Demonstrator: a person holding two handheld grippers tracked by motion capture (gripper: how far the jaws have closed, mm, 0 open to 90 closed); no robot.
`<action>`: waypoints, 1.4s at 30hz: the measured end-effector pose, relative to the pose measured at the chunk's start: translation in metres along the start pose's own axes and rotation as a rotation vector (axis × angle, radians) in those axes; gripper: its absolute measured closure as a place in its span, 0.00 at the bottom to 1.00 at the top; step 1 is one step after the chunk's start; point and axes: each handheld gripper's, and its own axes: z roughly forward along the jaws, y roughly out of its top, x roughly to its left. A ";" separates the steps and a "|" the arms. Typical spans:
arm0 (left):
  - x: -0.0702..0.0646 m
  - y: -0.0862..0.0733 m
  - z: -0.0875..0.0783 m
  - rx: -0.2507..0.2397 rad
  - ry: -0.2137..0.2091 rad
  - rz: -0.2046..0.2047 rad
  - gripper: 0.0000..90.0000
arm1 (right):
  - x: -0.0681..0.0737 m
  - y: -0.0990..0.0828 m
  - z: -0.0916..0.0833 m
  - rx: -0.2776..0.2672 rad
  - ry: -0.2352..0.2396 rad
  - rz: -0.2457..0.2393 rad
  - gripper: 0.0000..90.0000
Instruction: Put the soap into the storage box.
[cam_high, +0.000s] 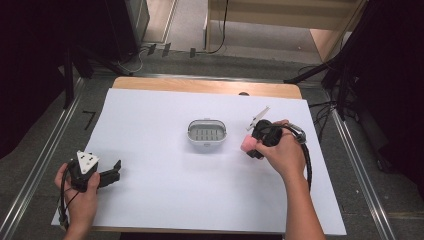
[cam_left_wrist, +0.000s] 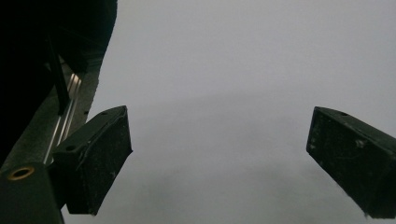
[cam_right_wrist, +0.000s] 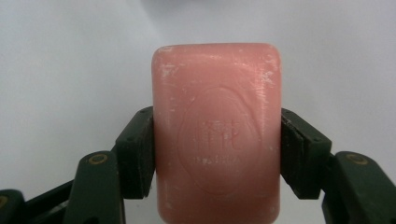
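Observation:
A pink bar of soap (cam_right_wrist: 217, 133) with an embossed oval sits squeezed between the two black jaws of my right gripper (cam_right_wrist: 217, 149). In the high view that gripper (cam_high: 251, 146) holds the soap (cam_high: 247, 144) just right of a grey-white soap dish (cam_high: 207, 133) with a slotted floor, which stands at the middle of the white sheet. My left gripper (cam_high: 116, 171) rests low at the sheet's left front, jaws spread wide. In the left gripper view its fingers (cam_left_wrist: 95, 158) stand far apart over bare white paper, with nothing between them.
A white paper sheet (cam_high: 165, 190) covers the wooden table (cam_high: 200, 86). Metal rails (cam_high: 40, 155) run along both sides. Black stands and cables sit beyond the far edge and at the right.

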 end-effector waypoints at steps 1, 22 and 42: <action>0.000 0.000 0.000 0.000 0.000 -0.001 0.08 | 0.000 0.004 0.000 -0.005 0.005 -0.009 0.43; 0.000 0.000 0.000 0.006 0.000 -0.005 0.08 | 0.007 0.058 0.004 -0.048 0.028 -0.122 0.43; 0.002 0.000 0.000 0.007 -0.006 -0.022 0.08 | 0.011 0.103 0.010 -0.097 0.037 -0.208 0.43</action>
